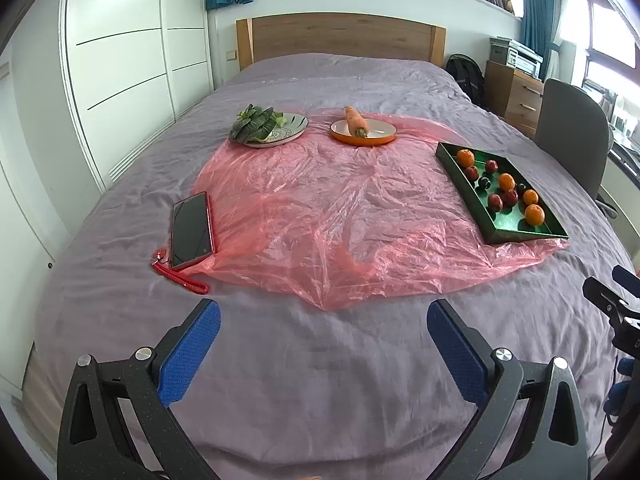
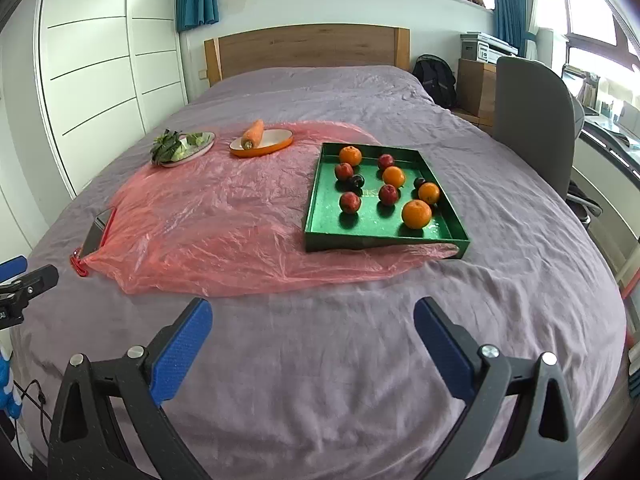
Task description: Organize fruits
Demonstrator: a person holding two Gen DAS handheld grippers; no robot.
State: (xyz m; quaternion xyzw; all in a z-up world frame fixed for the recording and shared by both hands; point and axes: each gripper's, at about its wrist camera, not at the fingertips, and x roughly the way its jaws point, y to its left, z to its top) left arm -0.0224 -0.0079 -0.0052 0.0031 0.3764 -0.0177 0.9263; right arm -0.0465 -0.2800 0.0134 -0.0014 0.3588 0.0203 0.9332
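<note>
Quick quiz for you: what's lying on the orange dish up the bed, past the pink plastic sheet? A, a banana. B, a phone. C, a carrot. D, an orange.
C: a carrot lies across the orange dish, its cut end toward the camera; both views agree.

A pink plastic sheet lies spread on the purple bedspread. On its right edge rests a green tray holding oranges and dark red fruits. At the sheet's far edge stand an orange plate bearing a carrot and a patterned plate with leafy greens. A phone lies on its left edge. The left gripper hangs near the sheet's front, jaws wide apart.
</note>
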